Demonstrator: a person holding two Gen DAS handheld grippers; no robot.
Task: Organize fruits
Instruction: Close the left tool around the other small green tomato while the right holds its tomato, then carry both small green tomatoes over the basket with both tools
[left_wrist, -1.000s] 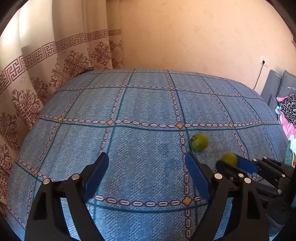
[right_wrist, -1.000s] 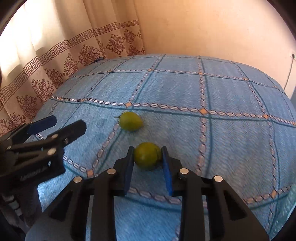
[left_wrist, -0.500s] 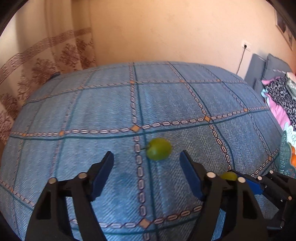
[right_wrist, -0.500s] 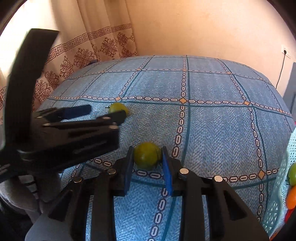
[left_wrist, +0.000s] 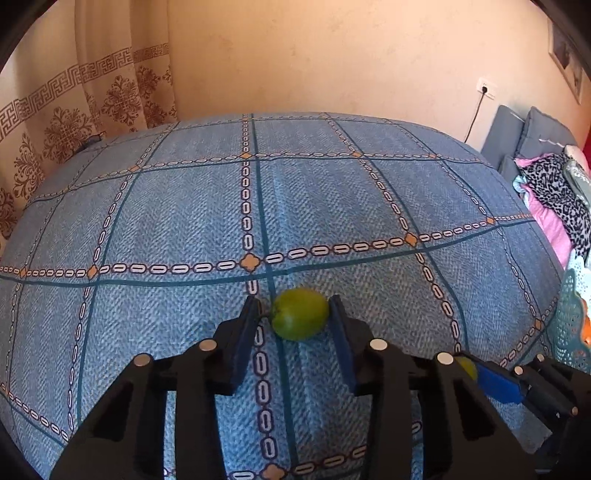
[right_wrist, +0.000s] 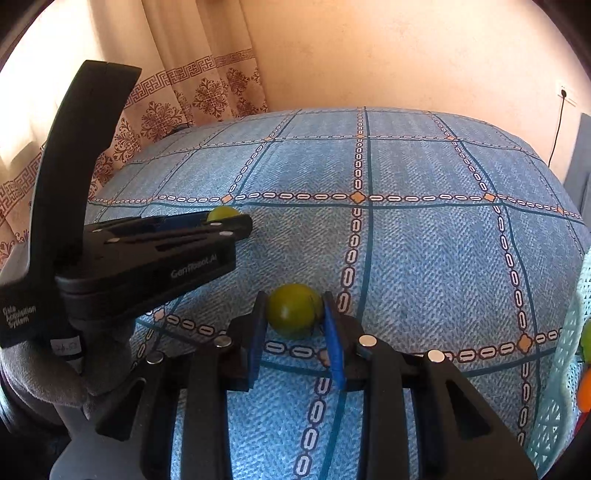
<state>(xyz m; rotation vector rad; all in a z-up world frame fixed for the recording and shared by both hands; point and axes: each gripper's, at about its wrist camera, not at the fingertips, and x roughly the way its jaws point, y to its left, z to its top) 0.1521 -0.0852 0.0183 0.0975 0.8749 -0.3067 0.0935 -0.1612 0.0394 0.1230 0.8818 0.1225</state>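
Observation:
On the blue patterned bedspread (left_wrist: 184, 221) lies a green fruit (left_wrist: 300, 314) between the blue pads of my left gripper (left_wrist: 295, 315). Its jaws are closing, with the right pad against the fruit and the left pad at its stem end. In the right wrist view the left gripper (right_wrist: 225, 218) comes in from the left, with that fruit (right_wrist: 221, 213) at its tip. My right gripper (right_wrist: 293, 314) is shut on a second, rounder green fruit (right_wrist: 293, 312), held just above the bedspread. The right gripper (left_wrist: 476, 369) and its fruit (left_wrist: 467, 367) also show at the lower right of the left wrist view.
A teal lattice basket (right_wrist: 557, 387) stands at the bed's right edge and holds an orange fruit (right_wrist: 585, 391) and a green fruit (right_wrist: 586, 341). Patterned curtains (left_wrist: 74, 110) hang at the left. Grey pillows (left_wrist: 517, 136) and piled clothes (left_wrist: 554, 195) lie at the right.
My left gripper swung over to the loose green fruit, and its wide jaws came in around it. The right gripper kept its fruit, and the basket came into its view.

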